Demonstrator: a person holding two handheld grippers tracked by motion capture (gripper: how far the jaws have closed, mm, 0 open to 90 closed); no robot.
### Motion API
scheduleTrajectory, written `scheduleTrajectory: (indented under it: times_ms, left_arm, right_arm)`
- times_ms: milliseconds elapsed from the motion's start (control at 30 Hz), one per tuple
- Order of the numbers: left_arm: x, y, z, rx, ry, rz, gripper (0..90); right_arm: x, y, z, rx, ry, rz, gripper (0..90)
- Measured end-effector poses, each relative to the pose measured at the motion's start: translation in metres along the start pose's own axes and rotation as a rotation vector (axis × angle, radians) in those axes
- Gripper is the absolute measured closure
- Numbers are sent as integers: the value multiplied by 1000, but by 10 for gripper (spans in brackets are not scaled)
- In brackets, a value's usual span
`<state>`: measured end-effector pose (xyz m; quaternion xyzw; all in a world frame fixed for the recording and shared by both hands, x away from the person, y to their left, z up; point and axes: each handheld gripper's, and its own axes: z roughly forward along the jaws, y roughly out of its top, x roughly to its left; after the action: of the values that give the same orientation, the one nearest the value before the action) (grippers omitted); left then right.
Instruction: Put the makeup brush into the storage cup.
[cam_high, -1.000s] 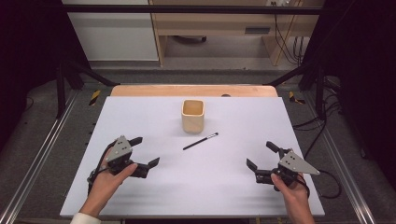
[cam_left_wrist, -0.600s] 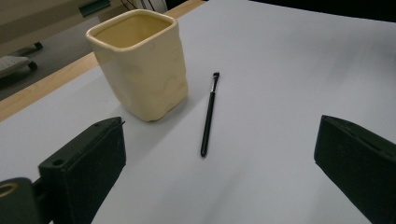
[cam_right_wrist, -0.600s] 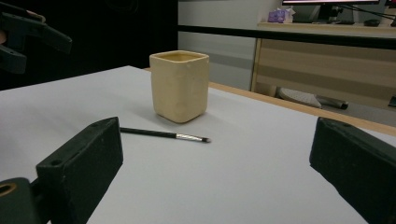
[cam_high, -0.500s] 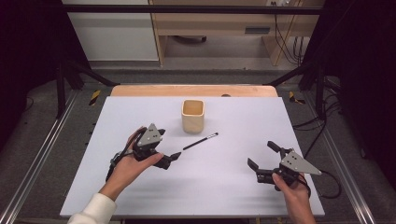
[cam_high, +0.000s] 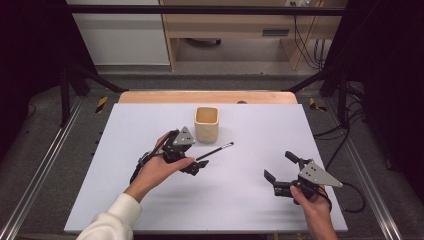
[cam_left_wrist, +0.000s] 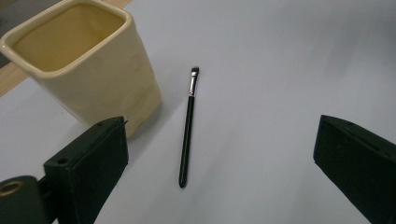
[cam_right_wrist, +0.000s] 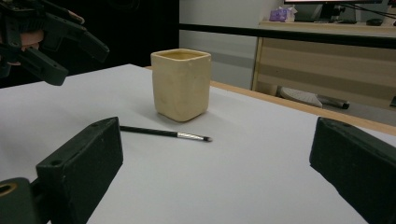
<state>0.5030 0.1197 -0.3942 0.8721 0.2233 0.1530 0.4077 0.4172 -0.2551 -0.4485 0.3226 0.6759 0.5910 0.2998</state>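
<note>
A thin black makeup brush (cam_high: 217, 150) lies on the white table (cam_high: 240, 210), its bristle tip pointing right and away. A cream square cup (cam_high: 206, 123) stands upright just behind it. My left gripper (cam_high: 196, 156) hovers open over the brush's handle end. In the left gripper view the brush (cam_left_wrist: 187, 135) lies between the wide-apart jaws and the cup (cam_left_wrist: 88, 70) is at the upper left. My right gripper (cam_high: 278, 165) rests open at the front right, holding nothing. In its view the brush (cam_right_wrist: 159, 133) and the cup (cam_right_wrist: 181, 86) lie ahead, with the left gripper (cam_right_wrist: 74, 58) at the upper left.
A wooden strip (cam_high: 207, 96) runs along the table's far edge. Metal rails (cam_high: 45, 165) flank the table on both sides. Beyond the table stand a wooden bench (cam_high: 235, 30) and cables (cam_high: 302, 35) on the floor.
My left gripper has moved from the front left toward the centre and now sits over the brush's handle end. The right gripper, brush and cup have stayed put.
</note>
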Motion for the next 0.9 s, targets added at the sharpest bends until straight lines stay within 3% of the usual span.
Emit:
scheduleTrajectory:
  times_ms: [400,567,900]
  left_arm:
    - [0,16,18,59,-11,32,29]
    - [2,22,21,55,-4,15,29]
    - [-3,34,29,78,-2,39,34]
  right_arm:
    - [0,0,-1,-3,-3,5,30]
    - [0,0,0,-3,0,8,30]
    - [0,0,0,-13,1,24,30]
